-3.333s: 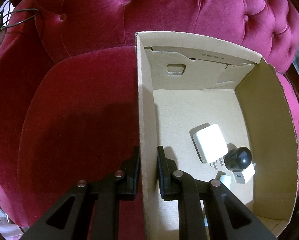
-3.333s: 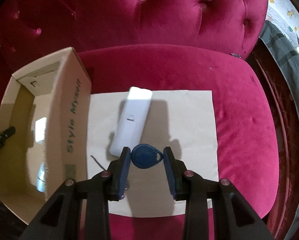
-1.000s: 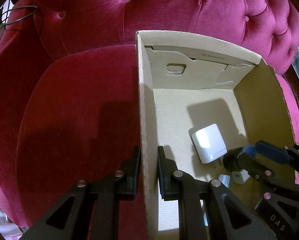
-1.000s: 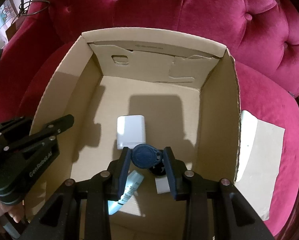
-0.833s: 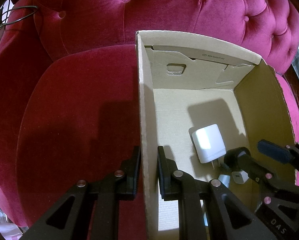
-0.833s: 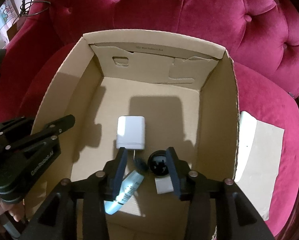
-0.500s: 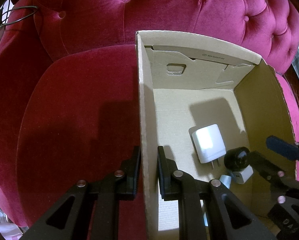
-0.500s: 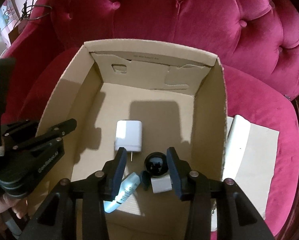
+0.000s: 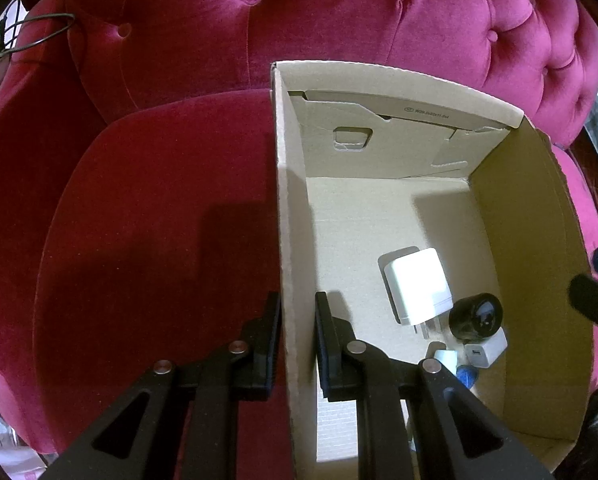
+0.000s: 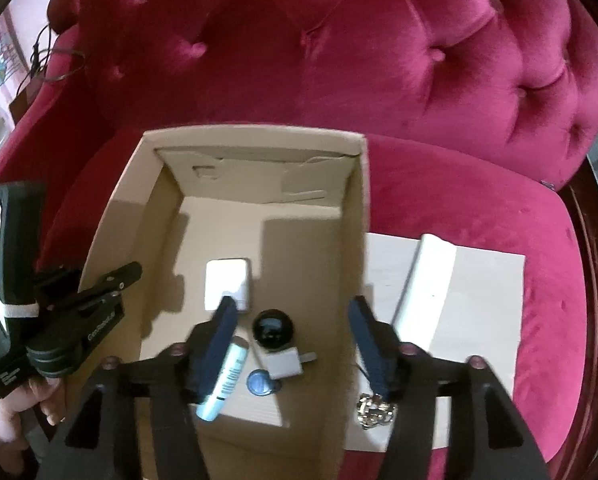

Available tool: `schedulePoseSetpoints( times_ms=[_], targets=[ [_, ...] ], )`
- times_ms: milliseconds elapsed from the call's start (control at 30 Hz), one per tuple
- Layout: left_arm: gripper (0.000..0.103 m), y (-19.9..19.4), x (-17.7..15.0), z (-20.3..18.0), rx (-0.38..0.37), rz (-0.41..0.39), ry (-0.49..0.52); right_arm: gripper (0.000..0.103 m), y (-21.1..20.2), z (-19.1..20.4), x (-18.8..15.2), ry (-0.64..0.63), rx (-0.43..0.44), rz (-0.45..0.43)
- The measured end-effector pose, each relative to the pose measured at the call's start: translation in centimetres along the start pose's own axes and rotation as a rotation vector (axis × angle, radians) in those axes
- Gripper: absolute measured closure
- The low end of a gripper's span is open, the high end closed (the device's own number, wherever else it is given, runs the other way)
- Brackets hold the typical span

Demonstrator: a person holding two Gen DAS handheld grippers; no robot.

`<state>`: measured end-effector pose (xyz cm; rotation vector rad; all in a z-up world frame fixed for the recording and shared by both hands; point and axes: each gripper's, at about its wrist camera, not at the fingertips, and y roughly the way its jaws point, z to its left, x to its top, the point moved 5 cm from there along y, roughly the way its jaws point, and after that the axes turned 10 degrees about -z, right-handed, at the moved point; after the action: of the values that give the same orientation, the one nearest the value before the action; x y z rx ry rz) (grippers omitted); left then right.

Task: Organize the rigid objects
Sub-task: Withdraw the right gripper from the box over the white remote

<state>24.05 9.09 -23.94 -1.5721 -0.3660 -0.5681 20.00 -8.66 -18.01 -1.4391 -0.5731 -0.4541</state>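
A red tufted sofa carries everything here, its soft seat a poor base, which is likely why the left gripper is clamped shut on the near left wall of the cardboard box, steadying it while things go in. The box stands open-topped on the seat cushion, and just beside its right wall lies a flat sheet of paper that seems to serve as the staging spot for things not yet sorted: a long white device lies on it, and a small metallic trinket sits at its near edge. Inside the box, toward the near end, the sorted things cluster together: a white charger, a black round cap, a pale blue tube, a small white cube plug and, smallest, a blue key fob lying flat on the box floor. The right gripper hangs above that cluster with its jaws opening and nothing between them; the fob lies free below and slightly toward the camera from its fingertips, touching neither.
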Motion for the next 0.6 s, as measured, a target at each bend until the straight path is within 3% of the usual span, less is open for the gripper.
schedulePoseSetpoints(
  times_ms=[433,600],
  targets=[
    [0.086,0.0,0.0,0.0,0.001,-0.001,0.002,0.004,-2.8,-5.8,0.6,0.050,-0.067,-0.053],
    [0.086,0.0,0.0,0.0,0.001,-0.001,0.002,0.002,-2.9,-7.8,0.2,0.074,-0.087,-0.049]
  ],
)
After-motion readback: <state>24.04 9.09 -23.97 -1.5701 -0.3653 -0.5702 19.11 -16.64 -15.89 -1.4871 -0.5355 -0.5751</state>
